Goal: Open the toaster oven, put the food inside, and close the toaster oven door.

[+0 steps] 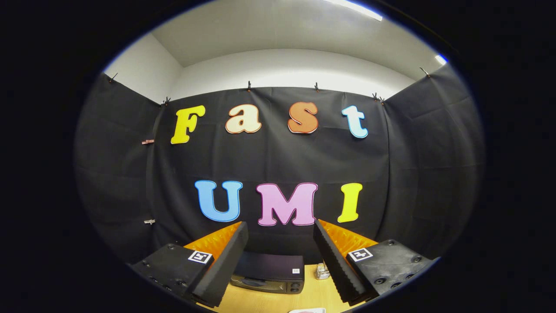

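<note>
A dark toaster oven stands on the wooden table, low down between my two fingers and some way beyond them. Its door looks closed, with the glass front and knobs facing me. My gripper is held high above the table, open, with nothing between its fingers. At the near table edge, a sliver of a white plate with something pink on it peeks in.
A small clear glass jar sits on the table just right of the oven, close to my right finger. The black booth cloth rises behind the oven and wraps round both sides.
</note>
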{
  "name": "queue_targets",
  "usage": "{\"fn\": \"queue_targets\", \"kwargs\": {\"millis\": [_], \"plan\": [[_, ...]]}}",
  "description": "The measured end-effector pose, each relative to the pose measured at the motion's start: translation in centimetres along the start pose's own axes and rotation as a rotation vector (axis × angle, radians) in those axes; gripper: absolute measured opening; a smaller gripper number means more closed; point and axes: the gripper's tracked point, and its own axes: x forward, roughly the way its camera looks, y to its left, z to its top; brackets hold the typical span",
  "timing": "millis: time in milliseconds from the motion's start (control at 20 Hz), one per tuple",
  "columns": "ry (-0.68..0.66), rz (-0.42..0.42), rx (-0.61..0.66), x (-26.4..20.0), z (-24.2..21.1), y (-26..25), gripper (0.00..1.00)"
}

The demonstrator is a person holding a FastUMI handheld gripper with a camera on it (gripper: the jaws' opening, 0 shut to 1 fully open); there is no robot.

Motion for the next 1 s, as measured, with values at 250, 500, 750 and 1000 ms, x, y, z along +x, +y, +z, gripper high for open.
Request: {"fn": "queue_targets", "kwargs": {"millis": [250,500,750,1000], "plan": [[0.050,0.019,0.038,3.4,-4.7,1.4,0.98],[0.150,0.020,0.043,7.2,-11.8,2.4,0.98],[0.223,0.053,0.054,11.1,-18.3,4.1,0.98],[0.300,0.047,0.080,14.8,-25.2,4.8,0.98]]}}
